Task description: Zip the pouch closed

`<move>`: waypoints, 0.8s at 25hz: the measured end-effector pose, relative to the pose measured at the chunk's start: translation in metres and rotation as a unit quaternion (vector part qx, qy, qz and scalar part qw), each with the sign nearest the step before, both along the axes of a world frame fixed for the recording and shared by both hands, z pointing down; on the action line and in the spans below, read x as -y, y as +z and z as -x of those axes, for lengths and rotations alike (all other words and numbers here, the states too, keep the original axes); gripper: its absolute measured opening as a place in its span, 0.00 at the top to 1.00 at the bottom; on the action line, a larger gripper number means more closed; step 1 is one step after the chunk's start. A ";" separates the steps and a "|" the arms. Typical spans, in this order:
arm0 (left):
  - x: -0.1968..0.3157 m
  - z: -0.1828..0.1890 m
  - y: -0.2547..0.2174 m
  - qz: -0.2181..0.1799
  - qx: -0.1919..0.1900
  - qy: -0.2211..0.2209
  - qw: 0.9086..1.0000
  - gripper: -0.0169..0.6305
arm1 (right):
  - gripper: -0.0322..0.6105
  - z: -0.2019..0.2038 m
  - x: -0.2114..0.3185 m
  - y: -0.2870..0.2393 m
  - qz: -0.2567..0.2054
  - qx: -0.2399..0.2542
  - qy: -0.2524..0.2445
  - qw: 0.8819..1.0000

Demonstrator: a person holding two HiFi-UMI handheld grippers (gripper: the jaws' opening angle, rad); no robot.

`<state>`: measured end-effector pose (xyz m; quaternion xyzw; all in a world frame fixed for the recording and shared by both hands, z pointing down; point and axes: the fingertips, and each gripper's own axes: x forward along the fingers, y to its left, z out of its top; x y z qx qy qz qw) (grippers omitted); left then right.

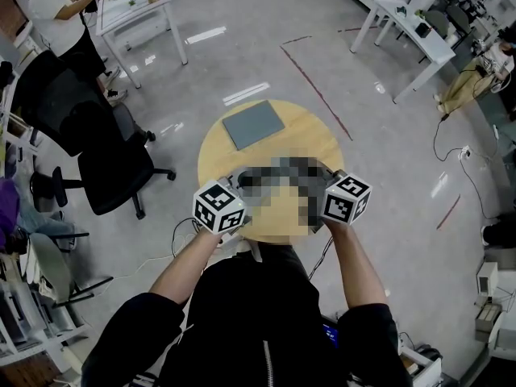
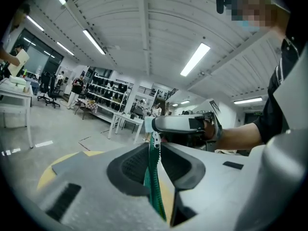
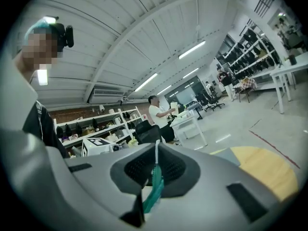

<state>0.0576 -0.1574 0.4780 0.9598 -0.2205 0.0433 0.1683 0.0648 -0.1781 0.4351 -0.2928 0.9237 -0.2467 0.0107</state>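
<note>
The green pouch is held up between my two grippers, above the near edge of the round wooden table [image 1: 310, 135]. In the head view a mosaic patch covers it; only the marker cubes of the left gripper [image 1: 218, 206] and of the right one [image 1: 347, 197] show. In the left gripper view my left gripper [image 2: 154, 163] is shut on the pouch's green zip edge [image 2: 155, 189], which runs up to the slider [image 2: 155, 139]. In the right gripper view my right gripper [image 3: 155, 170] is shut on the white zip pull [image 3: 156, 154], with green fabric [image 3: 155, 190] below it.
A grey flat pad [image 1: 253, 124] lies on the table's far side. Black office chairs [image 1: 113, 168] stand to the left and white tables [image 1: 403, 22] at the back. A person [image 1: 56, 14] stands at the far left. Cables lie on the floor at the right.
</note>
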 end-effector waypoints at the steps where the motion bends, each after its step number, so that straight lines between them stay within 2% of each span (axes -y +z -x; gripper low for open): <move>1: 0.000 0.001 0.000 0.003 -0.002 -0.004 1.000 0.85 | 0.92 -0.001 0.000 0.001 -0.001 -0.003 0.003 1.000; 7: -0.003 -0.004 -0.002 0.016 -0.008 -0.006 1.000 0.85 | 0.92 -0.004 0.000 0.002 -0.005 -0.006 0.014 1.000; 14: -0.009 -0.009 0.010 0.053 0.001 0.005 0.999 0.84 | 0.92 -0.007 0.003 0.006 -0.009 -0.002 0.043 0.999; 17: -0.012 -0.013 0.012 0.059 -0.002 0.018 0.998 0.84 | 0.92 -0.007 0.003 0.005 -0.006 0.008 0.041 0.999; 20: -0.008 -0.012 0.013 0.067 -0.012 0.008 0.998 0.84 | 0.92 -0.004 0.002 0.004 -0.009 0.011 0.034 0.999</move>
